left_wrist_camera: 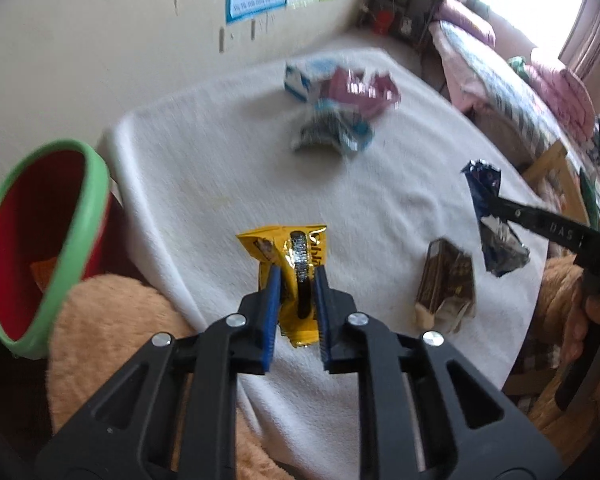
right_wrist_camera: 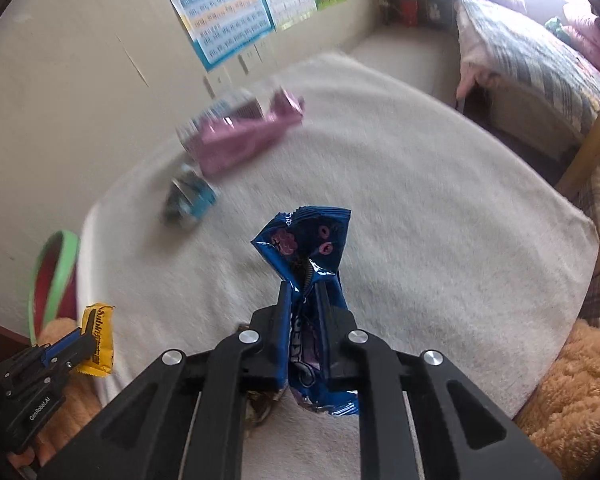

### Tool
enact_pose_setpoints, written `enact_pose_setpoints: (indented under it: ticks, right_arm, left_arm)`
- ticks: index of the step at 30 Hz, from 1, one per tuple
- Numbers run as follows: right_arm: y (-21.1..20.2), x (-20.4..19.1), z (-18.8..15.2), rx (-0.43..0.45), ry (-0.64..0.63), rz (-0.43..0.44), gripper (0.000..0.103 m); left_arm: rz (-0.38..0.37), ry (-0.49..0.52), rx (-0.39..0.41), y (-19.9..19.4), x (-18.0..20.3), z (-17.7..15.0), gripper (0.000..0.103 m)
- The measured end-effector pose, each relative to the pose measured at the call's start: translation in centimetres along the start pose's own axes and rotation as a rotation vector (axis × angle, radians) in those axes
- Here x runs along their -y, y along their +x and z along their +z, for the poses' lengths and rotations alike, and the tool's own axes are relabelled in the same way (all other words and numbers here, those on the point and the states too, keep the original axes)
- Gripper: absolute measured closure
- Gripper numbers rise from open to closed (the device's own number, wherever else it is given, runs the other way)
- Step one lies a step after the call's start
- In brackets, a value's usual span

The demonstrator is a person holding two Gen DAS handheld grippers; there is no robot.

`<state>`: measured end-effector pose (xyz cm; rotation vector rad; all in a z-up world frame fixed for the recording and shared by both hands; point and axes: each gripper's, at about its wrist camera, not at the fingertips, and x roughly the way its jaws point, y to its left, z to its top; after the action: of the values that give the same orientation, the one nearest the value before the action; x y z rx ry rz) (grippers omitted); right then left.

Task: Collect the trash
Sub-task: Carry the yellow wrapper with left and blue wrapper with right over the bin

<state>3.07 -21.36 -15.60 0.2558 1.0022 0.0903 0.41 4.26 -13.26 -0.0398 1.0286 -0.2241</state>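
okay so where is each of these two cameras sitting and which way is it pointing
Left wrist: on the left gripper, looking down along its fingers at the yellow wrapper it grips; the right gripper and a hand show.
Right wrist: on the right gripper, looking down at the blue wrapper it grips; the left gripper shows.
Shared: white table cover, pink wrapper, green-rimmed bin.

Bare white cloth (left_wrist_camera: 220, 168) between scattered wrappers (left_wrist_camera: 332, 132).
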Motion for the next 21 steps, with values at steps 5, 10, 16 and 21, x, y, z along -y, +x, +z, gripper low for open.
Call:
enact_pose_setpoints:
  ticks: [5,10,16,21]
  right_arm:
    - [-1.8,-1.3,0.7,0.045,-0.030,0.016,0.092]
    - [-2.8,-2.4,1.2,0.078,-0.059,0.016,0.092]
    - [-3.7,-3.2,1.6,0.102,-0.062,0.035,0.092]
    - [-4.5,-3.8,2.0,0.125,-0.072,0.048,0.091]
  left_arm:
    - [0.022,-0.007,0.096,-3.3,-0.7,1.4,0.087]
    - [0.019,-0.035,0.148,-5.1,-1.5,2.6,0.087]
    - [0.027,-0.043,0.176,-6.2,-2.1,3.1,0.087]
    - [0.034,-0.042,0.181,-6.4,-2.3,3.1,0.087]
